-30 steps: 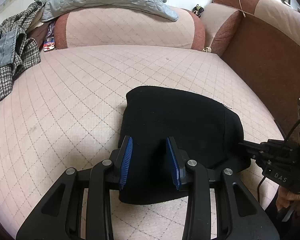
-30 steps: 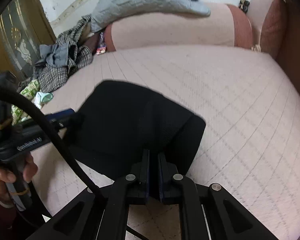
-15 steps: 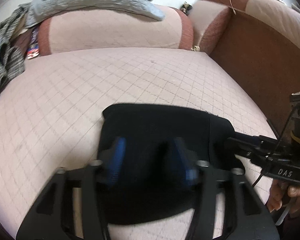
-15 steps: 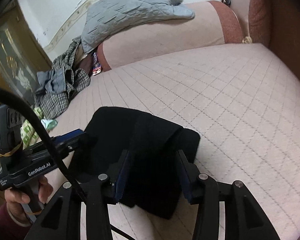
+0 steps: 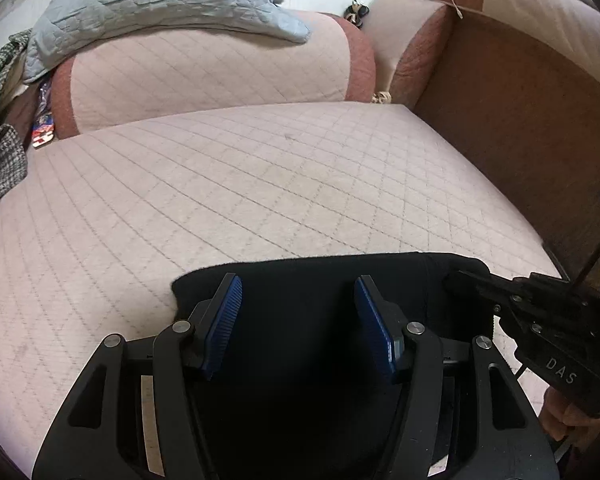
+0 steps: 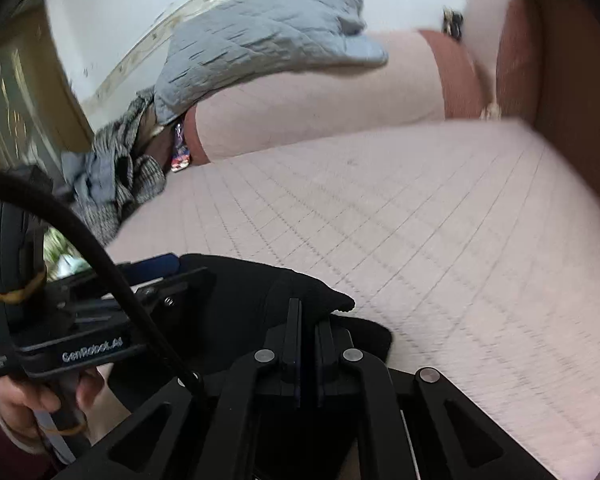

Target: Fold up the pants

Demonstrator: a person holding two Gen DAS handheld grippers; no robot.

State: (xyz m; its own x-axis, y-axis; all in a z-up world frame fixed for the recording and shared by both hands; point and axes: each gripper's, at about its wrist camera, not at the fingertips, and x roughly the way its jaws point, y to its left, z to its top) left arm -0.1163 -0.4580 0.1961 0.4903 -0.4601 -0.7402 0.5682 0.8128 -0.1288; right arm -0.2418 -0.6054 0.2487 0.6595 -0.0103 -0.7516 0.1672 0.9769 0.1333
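Folded pants (image 5: 324, 320) lay left-right at near sofa (image 5: 260, 184) edge; L gripper (image 5: 298, 312) gaped empty above, R gripper (image 6: 306, 320) pinched right end.

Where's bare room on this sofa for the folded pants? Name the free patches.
Free: the quilted seat between the black pants and the backrest cushion, out to the brown armrest. Crowded: the clothes pile at its other end.
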